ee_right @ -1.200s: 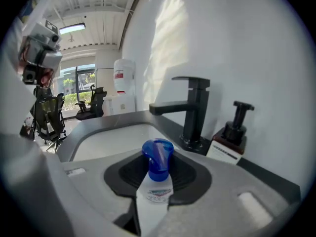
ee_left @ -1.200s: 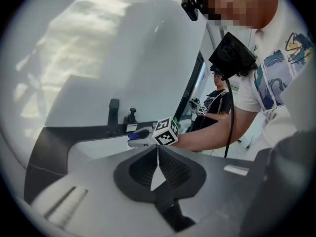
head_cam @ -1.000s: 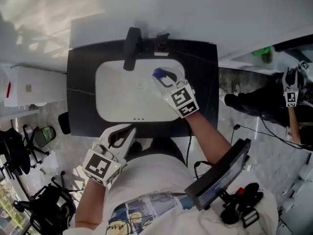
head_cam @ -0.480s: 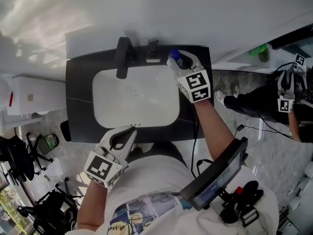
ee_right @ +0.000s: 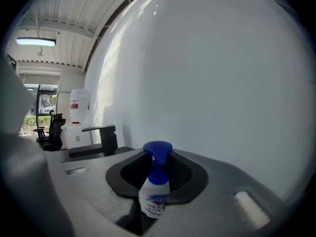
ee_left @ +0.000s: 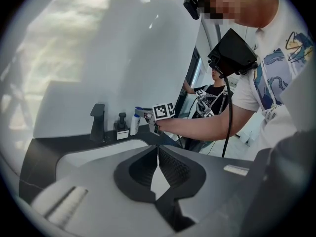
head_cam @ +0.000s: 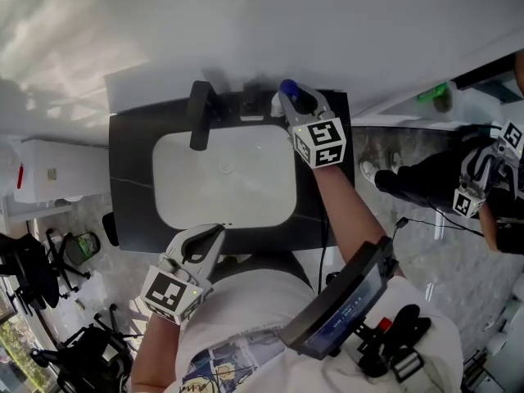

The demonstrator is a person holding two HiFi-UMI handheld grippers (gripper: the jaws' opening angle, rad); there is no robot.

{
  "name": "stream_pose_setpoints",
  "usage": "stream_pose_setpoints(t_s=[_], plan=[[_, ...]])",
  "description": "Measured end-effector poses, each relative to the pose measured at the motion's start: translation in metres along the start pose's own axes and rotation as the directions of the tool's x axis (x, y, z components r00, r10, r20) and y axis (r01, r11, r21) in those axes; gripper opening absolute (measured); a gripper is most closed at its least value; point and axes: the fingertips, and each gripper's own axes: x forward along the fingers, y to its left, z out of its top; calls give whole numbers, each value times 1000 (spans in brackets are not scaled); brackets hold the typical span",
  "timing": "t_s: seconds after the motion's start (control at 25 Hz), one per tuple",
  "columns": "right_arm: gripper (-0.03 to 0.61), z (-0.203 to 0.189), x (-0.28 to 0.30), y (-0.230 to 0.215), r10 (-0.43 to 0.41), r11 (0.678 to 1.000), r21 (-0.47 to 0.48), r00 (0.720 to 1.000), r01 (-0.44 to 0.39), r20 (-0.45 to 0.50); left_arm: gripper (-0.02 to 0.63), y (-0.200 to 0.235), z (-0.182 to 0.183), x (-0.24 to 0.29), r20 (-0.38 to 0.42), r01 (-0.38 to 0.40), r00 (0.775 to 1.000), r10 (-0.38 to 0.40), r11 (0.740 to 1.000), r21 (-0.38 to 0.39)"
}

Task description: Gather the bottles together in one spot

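Black countertop (head_cam: 131,178) with a white rounded sink basin (head_cam: 221,178) fills the middle of the head view, backed by a plain white wall (head_cam: 327,23).

Most of the white plastic bottle with the blue cap (ee_right: 154,194) is hidden. From the head view only the cap shows past the right gripper (head_cam: 292,97). In the right gripper view its lower body drops out of sight between the jaws. Those jaws have just been closing and now pinch the bottle below its cap, at the counter's back right corner close to the wall. Whether its base touches the counter I cannot tell.

A small dark pump dispenser with a white label (ee_left: 121,128) stands beside the black block-shaped faucet (head_cam: 199,115) and is only a blur from above. The left gripper (head_cam: 202,240) hangs at the counter's front edge, jaw tips together with nothing between them.

Pale speckled floor (head_cam: 401,150) lies to the right, where another person in dark clothes (head_cam: 417,178) is cut off by the frame. A white water dispenser (ee_right: 79,112) stands beyond the faucet in the right gripper view.
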Motion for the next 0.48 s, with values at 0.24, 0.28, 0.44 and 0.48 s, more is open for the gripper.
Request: stream_pose_setpoints(t_s=[0.24, 0.28, 0.44, 0.48], plan=[[78, -2, -2, 5, -12, 998, -53, 999, 14, 42, 12, -1, 2, 11, -7, 12, 1000, -12, 1000, 6], [80, -2, -2, 5, -17, 998, -58, 999, 20, 44, 12, -2, 3, 13, -7, 17, 1000, -17, 1000, 8], [143, -3, -3, 0, -29, 998, -56, 998, 32, 52, 12, -6, 7, 17, -7, 34, 999, -34, 999, 11], [158, -3, -3, -1, -28, 998, -53, 998, 31, 50, 12, -7, 7, 17, -8, 36, 999, -36, 999, 10]])
